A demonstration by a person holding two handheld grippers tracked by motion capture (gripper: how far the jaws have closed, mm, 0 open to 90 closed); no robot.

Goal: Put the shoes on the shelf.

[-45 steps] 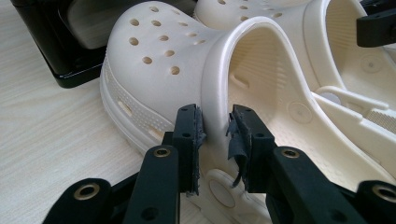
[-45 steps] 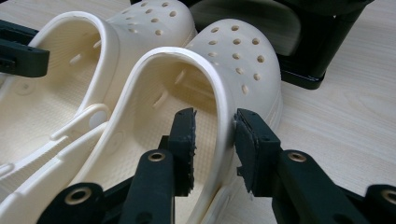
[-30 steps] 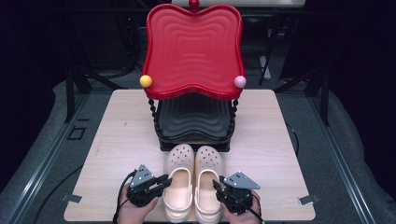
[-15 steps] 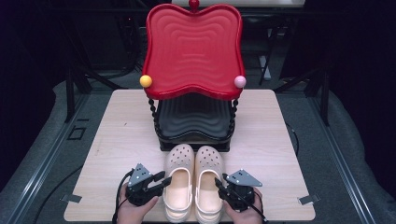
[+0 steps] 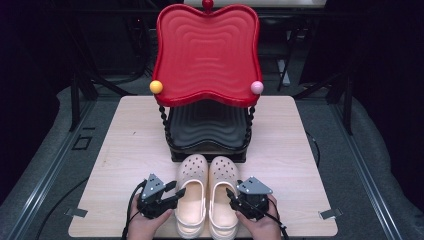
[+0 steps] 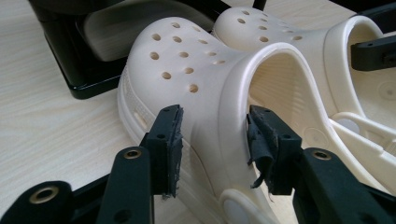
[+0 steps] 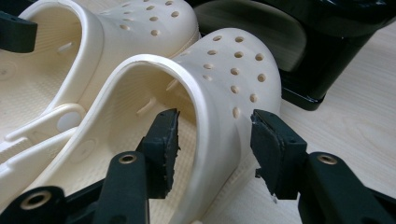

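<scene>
Nearest the person, two cream clogs stand side by side on the wooden table (image 5: 125,145), toes pointing away. The left gripper (image 5: 172,195) straddles the outer wall of the left clog (image 5: 192,192). In the left gripper view one pad (image 6: 170,149) sits outside the wall and the other inside the foot opening. The jaws are spread, with a gap on each side, not clamped.

The right gripper (image 5: 231,196) stands likewise on the right clog (image 5: 223,192): jaws parted across the outer wall, one pad (image 7: 163,147) inside the opening, nothing squeezed.

Just beyond the toes stands a two-tier rack. Its black lower tray (image 5: 207,127) shows no contents I can make out. Its red upper tray (image 5: 207,50) is bare, with a yellow knob (image 5: 156,86) and a pink knob (image 5: 257,87) at its front corners.

Against the view half a second earlier, both grippers sit slightly farther forward along the clogs. Clogs and rack are unmoved.
</scene>
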